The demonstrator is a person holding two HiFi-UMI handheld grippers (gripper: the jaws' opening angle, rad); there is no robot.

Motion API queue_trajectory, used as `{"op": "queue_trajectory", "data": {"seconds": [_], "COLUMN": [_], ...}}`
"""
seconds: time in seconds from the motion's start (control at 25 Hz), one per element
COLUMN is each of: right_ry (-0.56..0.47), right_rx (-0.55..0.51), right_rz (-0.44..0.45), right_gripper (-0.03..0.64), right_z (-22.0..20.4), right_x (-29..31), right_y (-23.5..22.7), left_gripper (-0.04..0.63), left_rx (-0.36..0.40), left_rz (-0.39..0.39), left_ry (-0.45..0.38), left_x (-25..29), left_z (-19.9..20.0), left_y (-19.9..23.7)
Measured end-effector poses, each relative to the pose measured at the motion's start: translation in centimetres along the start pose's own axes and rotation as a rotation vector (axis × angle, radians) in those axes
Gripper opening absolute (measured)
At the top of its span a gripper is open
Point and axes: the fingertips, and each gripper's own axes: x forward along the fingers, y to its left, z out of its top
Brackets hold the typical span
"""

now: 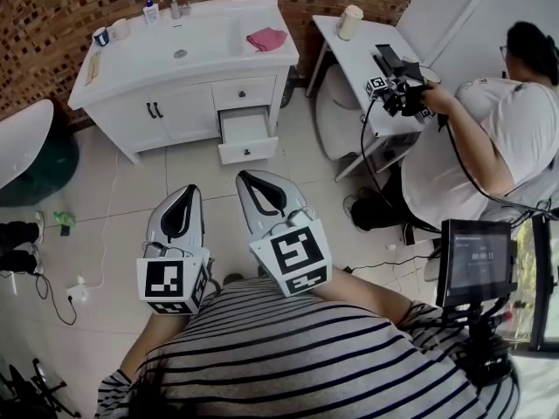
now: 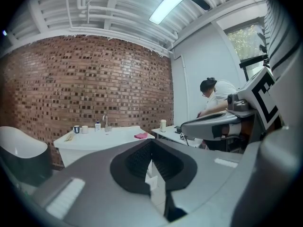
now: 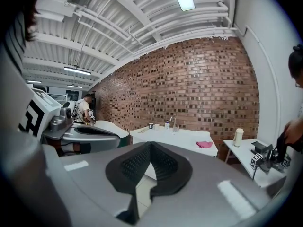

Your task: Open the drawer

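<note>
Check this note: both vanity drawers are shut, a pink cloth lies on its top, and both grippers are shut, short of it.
One mistake: the head view shows the lower drawer pulled out; only the upper drawer is shut. The pink cloth lies on the vanity top, and the left gripper and right gripper are shut, short of it.

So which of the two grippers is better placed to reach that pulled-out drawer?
Probably the right gripper: it lies nearly in line with the pulled-out drawer, while the left gripper sits further aside. Both are shut.
</note>
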Motion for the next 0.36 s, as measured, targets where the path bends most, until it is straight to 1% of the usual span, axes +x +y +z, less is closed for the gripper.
{"op": "queue_trajectory", "data": {"seconds": [0.16,0.36], "right_ry": [-0.004,-0.006], "right_rx": [-0.017,-0.050], "right_rz": [-0.002,-0.035], "right_gripper": [0.000,0.000], "right_z": [-0.3,-0.5], "right_x": [-0.2,-1.3], "right_y": [-0.1,-1.2], "left_gripper": [0.016,0.015], "left_rx": [-0.005,-0.015], "left_rz": [-0.010,-0.052], "left_ry": [0.001,-0.004], "left_x": [0.4,1.4], "left_z": [-0.4,-0.6], "left_y": [-0.5,-2.3]}}
